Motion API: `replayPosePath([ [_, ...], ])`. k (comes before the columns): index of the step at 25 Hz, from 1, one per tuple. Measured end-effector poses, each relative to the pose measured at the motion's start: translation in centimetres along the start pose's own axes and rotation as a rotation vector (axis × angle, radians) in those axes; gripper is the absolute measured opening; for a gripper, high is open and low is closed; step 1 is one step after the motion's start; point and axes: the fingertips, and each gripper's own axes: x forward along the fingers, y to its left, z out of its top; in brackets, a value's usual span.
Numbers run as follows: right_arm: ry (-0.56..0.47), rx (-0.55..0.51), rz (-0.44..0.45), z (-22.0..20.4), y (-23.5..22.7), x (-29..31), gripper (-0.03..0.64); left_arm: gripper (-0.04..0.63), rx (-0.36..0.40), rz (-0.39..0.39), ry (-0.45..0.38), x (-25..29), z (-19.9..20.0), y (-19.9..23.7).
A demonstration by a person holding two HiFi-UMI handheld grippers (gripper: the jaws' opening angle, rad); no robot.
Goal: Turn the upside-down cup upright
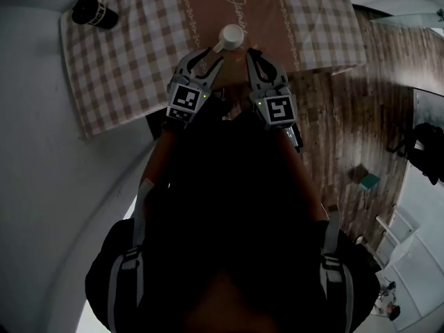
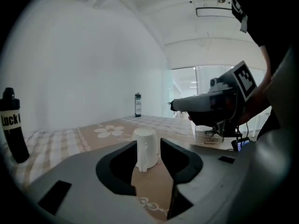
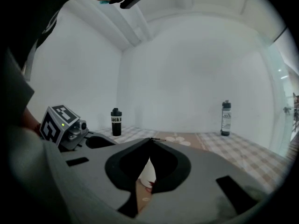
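One upside-down cup [image 2: 145, 148], just beyond left gripper [image 2: 148, 143], jaws parted

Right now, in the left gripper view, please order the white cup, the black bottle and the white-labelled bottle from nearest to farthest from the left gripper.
1. White cup: straight ahead, just at the fingers.
2. Black bottle: at the far left.
3. White-labelled bottle: far back, near the centre.
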Motion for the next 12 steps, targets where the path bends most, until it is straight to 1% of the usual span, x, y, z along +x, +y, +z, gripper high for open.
replayPosePath([
  [2, 0.013, 0.001, -0.015, -0.5, -0.1, 1.0, 0.006, 0.169, 0.013, -0.039, 0.029, 0.5, -1.1, 0.2],
  [4, 0.008, 0.002, -0.023, -0.6, 0.0, 1.9, 0.006, 0.169, 0.025, -0.06, 0.049, 0.9, -1.9, 0.8],
  [8, 0.005, 0.001, -0.007, -0.7, 0.9, 2.8, 0.006, 0.17, 0.008, -0.088, 0.066, 1.6, -2.7, 1.3],
  [12, 0.016, 0.007, -0.004, -1.4, 0.0, 4.1, 0.006, 0.169, 0.01, -0.147, 0.091, 3.2, -3.4, 1.0],
])
